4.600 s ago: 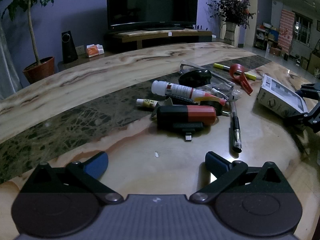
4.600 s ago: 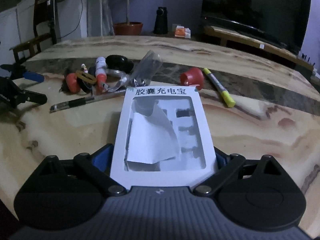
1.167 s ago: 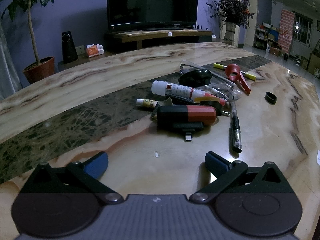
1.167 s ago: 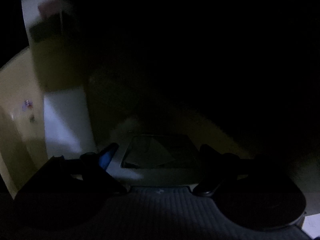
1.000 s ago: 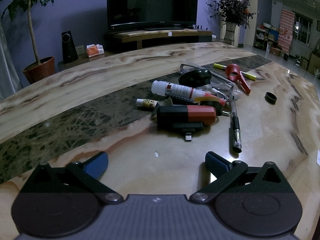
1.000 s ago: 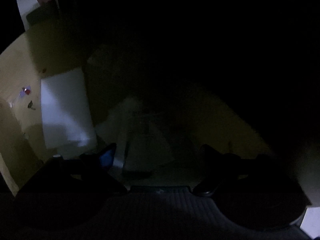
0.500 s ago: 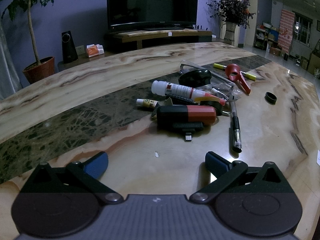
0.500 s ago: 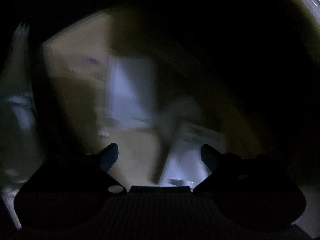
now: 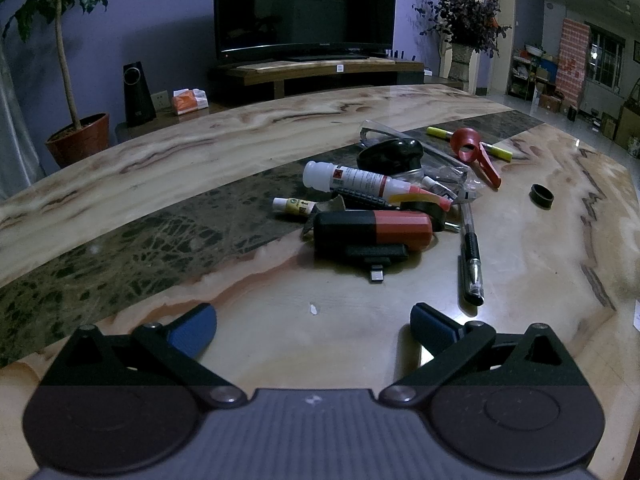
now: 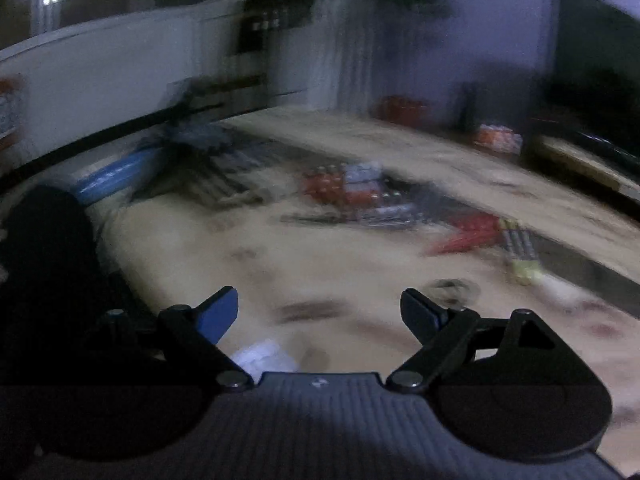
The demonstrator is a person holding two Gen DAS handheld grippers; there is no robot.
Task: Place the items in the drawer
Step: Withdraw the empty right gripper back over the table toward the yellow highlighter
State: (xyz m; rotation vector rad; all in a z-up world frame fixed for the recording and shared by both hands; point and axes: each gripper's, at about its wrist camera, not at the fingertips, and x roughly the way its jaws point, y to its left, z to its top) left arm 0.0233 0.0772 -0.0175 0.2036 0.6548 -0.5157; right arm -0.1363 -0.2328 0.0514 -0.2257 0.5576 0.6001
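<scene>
A heap of small items lies mid-table in the left wrist view: a black and red power bank [image 9: 372, 232], a white glue bottle [image 9: 352, 178], a black pen [image 9: 471, 256], a red clip tool [image 9: 474, 152], a yellow marker [image 9: 500, 151] and a black ring [image 9: 542, 196]. My left gripper [image 9: 314, 326] hovers open just short of the power bank, holding nothing. The right wrist view is blurred; my right gripper [image 10: 320, 312] is open and empty above the table, with the heap [image 10: 356, 192] and the ring [image 10: 452, 288] ahead. No drawer or white box shows.
The marble table [image 9: 160, 168] has a dark stone band across it. Its curved edge runs along the right [image 9: 628, 184]. Behind stand a television [image 9: 304, 4], a speaker [image 9: 138, 94] and a potted plant [image 9: 78, 136]. A white scrap [image 10: 260, 354] lies under the right gripper.
The right gripper has let go of the white box in the dark space below and risen back above the table, jaws empty. The left gripper and the heap have not moved.
</scene>
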